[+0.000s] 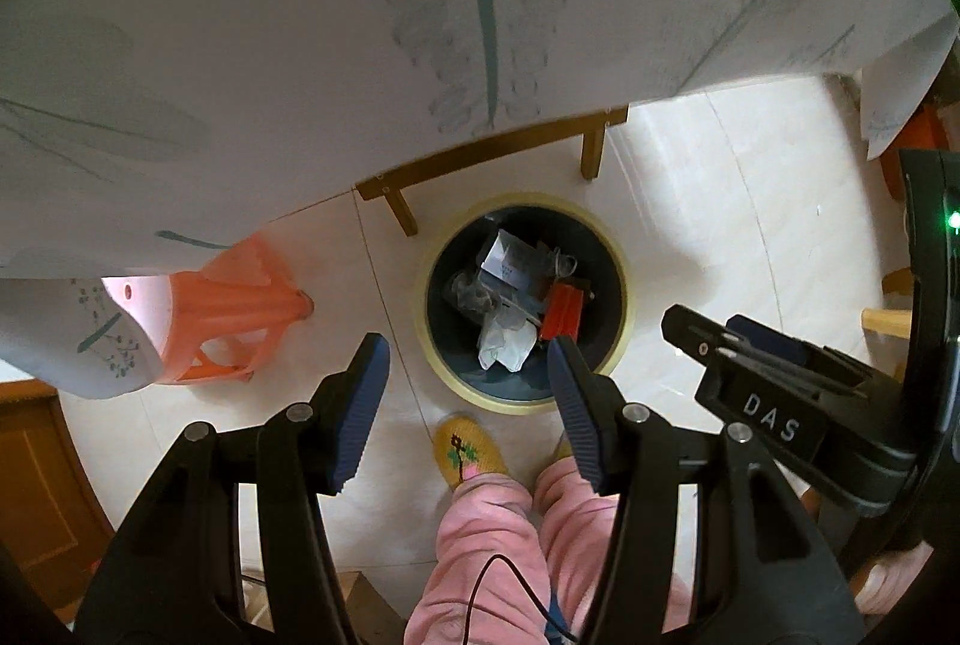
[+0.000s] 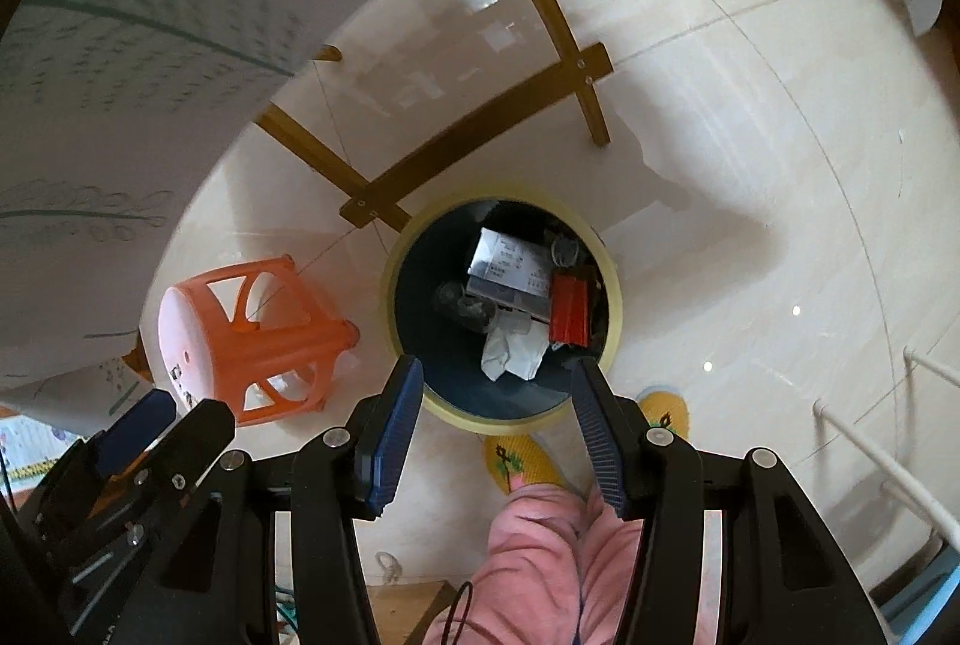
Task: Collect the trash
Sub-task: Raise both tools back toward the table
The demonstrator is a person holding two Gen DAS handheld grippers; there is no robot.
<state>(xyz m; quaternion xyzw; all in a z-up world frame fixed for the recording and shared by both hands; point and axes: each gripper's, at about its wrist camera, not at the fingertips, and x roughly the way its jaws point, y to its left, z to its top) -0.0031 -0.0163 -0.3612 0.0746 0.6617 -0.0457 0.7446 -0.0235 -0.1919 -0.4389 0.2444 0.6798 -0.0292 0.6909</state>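
Both grippers hang over trash bin [image 1: 624, 285] on floor, left gripper [image 1: 468, 363] and right gripper [image 2: 498, 387] jaws spread, nothing between. Inside bin: white paper [image 2: 510, 351], red packet [image 2: 570, 309], grey box [image 2: 510, 267]. Orange stool [image 2: 264, 339] just beside bin

Round dark bin [image 1: 618, 285], yellow-rimmed, upright on floor; holds white paper [image 1: 507, 345], red packet [image 1: 564, 312], clear wrappers [image 1: 471, 294].

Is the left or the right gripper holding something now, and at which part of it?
Nothing is held. The left gripper and the right gripper both have open, empty jaws above the trash bin, where the trash already lies.
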